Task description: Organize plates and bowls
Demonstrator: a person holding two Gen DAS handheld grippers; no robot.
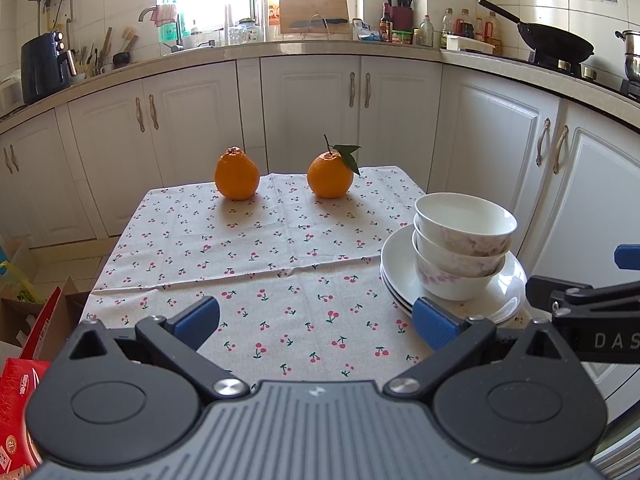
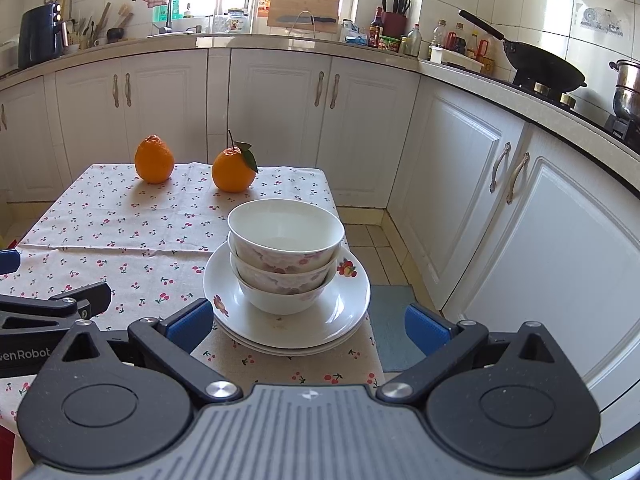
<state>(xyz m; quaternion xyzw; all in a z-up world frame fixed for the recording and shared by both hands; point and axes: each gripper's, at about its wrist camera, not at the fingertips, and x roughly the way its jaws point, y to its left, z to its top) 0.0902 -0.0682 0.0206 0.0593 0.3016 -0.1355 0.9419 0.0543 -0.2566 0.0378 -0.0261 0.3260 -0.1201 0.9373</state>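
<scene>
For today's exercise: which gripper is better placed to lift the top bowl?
Right. Its open fingers frame the bowls straight ahead; the left gripper faces bare cloth.

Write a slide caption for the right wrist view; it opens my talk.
Open right gripper faces three nested floral bowls on stacked plates at the cherry-print tablecloth's edge.
</scene>
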